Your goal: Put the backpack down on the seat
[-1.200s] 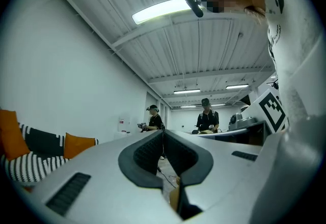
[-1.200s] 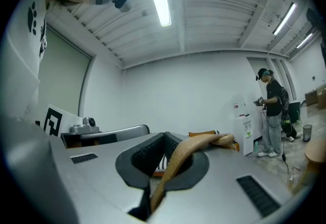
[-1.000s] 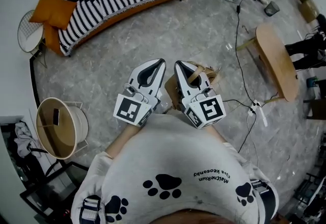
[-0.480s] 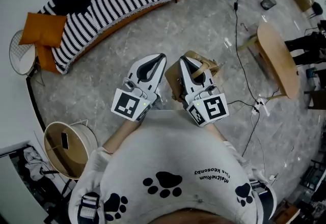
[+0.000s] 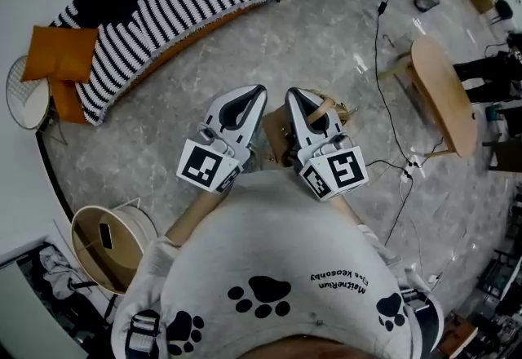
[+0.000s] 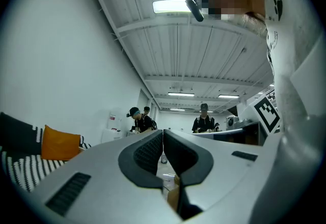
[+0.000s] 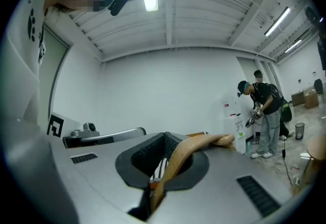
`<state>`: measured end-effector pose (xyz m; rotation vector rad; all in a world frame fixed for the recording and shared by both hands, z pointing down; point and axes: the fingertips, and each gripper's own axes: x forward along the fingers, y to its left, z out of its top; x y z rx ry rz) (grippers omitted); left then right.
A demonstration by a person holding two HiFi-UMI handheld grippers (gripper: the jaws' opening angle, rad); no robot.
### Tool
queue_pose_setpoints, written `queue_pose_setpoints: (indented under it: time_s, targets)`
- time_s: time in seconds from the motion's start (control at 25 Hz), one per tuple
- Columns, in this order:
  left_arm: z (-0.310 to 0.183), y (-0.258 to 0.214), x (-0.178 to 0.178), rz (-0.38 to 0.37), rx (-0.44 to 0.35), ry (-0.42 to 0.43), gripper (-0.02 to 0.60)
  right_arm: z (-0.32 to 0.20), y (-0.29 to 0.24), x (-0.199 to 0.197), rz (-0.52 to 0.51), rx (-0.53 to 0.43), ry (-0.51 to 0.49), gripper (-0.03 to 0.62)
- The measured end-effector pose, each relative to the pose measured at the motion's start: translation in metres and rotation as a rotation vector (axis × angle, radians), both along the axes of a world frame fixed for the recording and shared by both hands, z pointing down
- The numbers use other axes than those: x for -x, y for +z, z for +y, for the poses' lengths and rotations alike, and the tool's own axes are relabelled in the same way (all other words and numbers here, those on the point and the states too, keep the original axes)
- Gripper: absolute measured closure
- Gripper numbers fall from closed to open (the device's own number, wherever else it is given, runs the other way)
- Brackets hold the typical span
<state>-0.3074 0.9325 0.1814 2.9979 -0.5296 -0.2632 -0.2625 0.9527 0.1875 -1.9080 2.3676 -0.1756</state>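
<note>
Backpack (image 5: 276,137) in the air, folks, carried out in front of the person's chest and well short of the sofa (image 5: 163,15), with bare grey floor beneath it. The right tool (image 7: 165,135) is clenched on the bag's tan strap (image 7: 189,149), which runs up between the pads and flops out past the tips. The left tool (image 6: 163,132) rides alongside with its tips pressed together. A sliver of tan shows low in its gap, but whether it actually pinches any of the bag, I cannot say. What has changed in the last second? The whole room has slid in the head view. The sofa's orange cushion (image 5: 57,54) sits lower and further left than it did, and the round basket (image 5: 91,259) off the sofa's cushion end has dropped toward the bottom corner. Both tools keep the same pose side by side, and the right grip has not budged. That reads as a carry under way, the person crossing the floor with the load. I'd judge the sofa the likely seat, though a wooden chair (image 5: 444,92) stands far across the room from the sofa and could be the target instead. Either way, nothing is set down yet. The bag needs to arrive over a seat, come down, and only then get released.
</note>
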Motion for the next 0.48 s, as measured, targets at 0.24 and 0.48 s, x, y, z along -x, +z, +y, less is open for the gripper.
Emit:
queue_pose_setpoints:
  time_s: [0.24, 0.48]
  targets:
    - [-0.04, 0.002, -0.008, -0.009, -0.004, -0.031, 0.56, -0.043, 0.007, -0.006, -0.011, 0.006, -0.033, 0.563]
    - [-0.104, 0.003, -0.036, -0.021, -0.005, -0.07, 0.56, -0.113, 0.005, -0.033, -0.011, -0.003, -0.08, 0.563]
